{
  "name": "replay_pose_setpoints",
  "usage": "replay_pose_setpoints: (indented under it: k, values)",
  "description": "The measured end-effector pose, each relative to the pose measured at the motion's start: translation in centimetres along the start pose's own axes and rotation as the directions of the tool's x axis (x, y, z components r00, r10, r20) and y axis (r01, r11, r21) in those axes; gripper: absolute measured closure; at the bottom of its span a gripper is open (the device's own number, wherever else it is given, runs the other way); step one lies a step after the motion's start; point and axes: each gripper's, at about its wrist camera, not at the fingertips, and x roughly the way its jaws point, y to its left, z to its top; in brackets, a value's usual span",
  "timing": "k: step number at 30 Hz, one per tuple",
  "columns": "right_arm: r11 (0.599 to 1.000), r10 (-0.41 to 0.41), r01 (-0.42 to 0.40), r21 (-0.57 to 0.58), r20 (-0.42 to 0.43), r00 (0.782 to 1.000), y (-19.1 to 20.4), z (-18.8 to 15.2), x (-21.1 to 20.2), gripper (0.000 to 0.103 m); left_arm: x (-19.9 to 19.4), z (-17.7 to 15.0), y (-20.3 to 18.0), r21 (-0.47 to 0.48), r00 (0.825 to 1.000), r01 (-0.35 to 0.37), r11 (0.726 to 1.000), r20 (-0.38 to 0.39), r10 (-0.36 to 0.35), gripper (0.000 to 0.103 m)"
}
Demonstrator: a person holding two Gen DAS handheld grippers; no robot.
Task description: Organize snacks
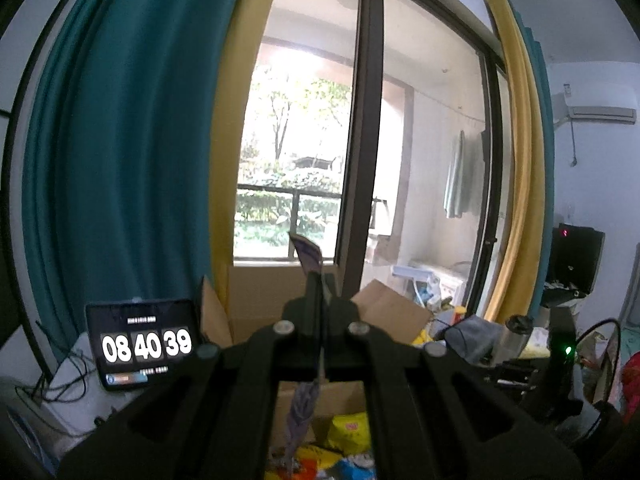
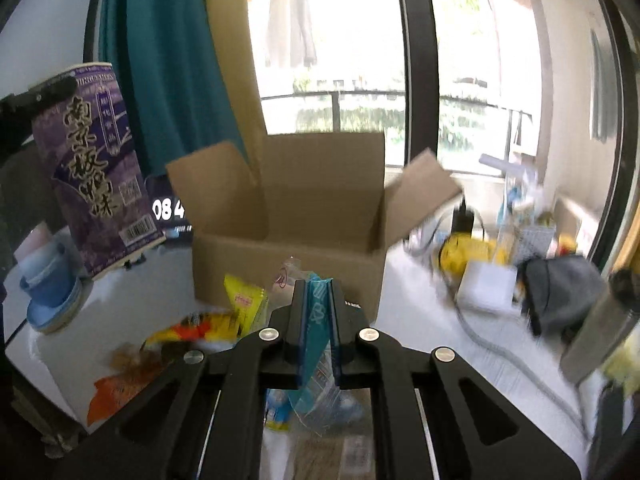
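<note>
- Left gripper (image 1: 321, 280) clamped edge-on upon purple snack packet (image 2: 96, 168): glossy flat foil, long axis upright, held aloft left of cardboard box (image 2: 288, 216).
- Right gripper (image 2: 317, 292) pinched on teal packet (image 2: 316, 320), crinkly plastic, long axis pointing up and away toward box, above loose snacks (image 2: 224, 320).

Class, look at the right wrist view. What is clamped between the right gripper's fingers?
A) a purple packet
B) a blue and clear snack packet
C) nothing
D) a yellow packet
B: the right gripper is shut on the blue and clear snack packet, which hangs between its fingers in front of the cardboard box.
</note>
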Motion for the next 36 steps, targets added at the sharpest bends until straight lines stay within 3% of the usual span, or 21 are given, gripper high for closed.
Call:
replay_pose_setpoints:
  k: [10, 18, 24, 25, 26, 27, 29, 31, 36]
  values:
    - [1.000, -0.002, 0.004, -0.026, 0.080, 0.997, -1.1, 6.1, 3.9, 0.093, 6.1, 1.1, 2.4, -0.008, 0.999, -0.001, 1.000, 0.039, 0.002, 0.103]
    - [0.999, -0.015, 0.011, 0.045, 0.082, 0.996, -2.6, 8.1, 10.8, 0.093, 14.6, -1.6, 5.5, -0.081, 0.998, 0.005, 0.997, -0.063, -0.010, 0.103]
    - [0.997, -0.032, 0.030, 0.066, 0.029, 0.999, -2.7, 8.2, 16.2, 0.089, 19.3, -3.2, 6.6, -0.074, 0.988, -0.064, 0.995, -0.148, 0.053, 0.101]
    - [0.997, -0.033, 0.032, 0.069, 0.021, 0.999, -2.7, 8.3, 16.6, 0.086, 19.6, -3.3, 6.6, -0.074, 0.986, -0.073, 0.995, -0.157, 0.060, 0.097]
    - [0.996, -0.040, 0.039, 0.076, 0.012, 0.999, -2.9, 8.2, 17.1, 0.077, 19.8, -3.4, 6.6, -0.070, 0.984, -0.082, 0.994, -0.166, 0.070, 0.095]
    - [0.996, -0.043, 0.042, 0.079, 0.009, 0.999, -2.9, 8.1, 17.2, 0.060, 19.8, -3.3, 6.5, -0.064, 0.983, -0.092, 0.994, -0.167, 0.080, 0.090]
    - [0.995, -0.042, 0.041, 0.086, 0.012, 0.999, -3.1, 8.1, 17.2, 0.048, 19.8, -3.3, 6.2, -0.046, 0.980, -0.117, 0.992, -0.167, 0.108, 0.079]
    - [0.996, -0.040, 0.038, 0.085, 0.016, 0.999, -3.0, 8.1, 16.8, 0.048, 19.4, -3.3, 5.9, -0.044, 0.980, -0.122, 0.992, -0.166, 0.113, 0.034]
    - [0.997, -0.027, 0.025, 0.073, 0.024, 0.999, -2.3, 7.9, 14.8, 0.048, 17.3, -3.0, 5.6, -0.045, 0.983, -0.110, 0.993, -0.153, 0.102, 0.029]
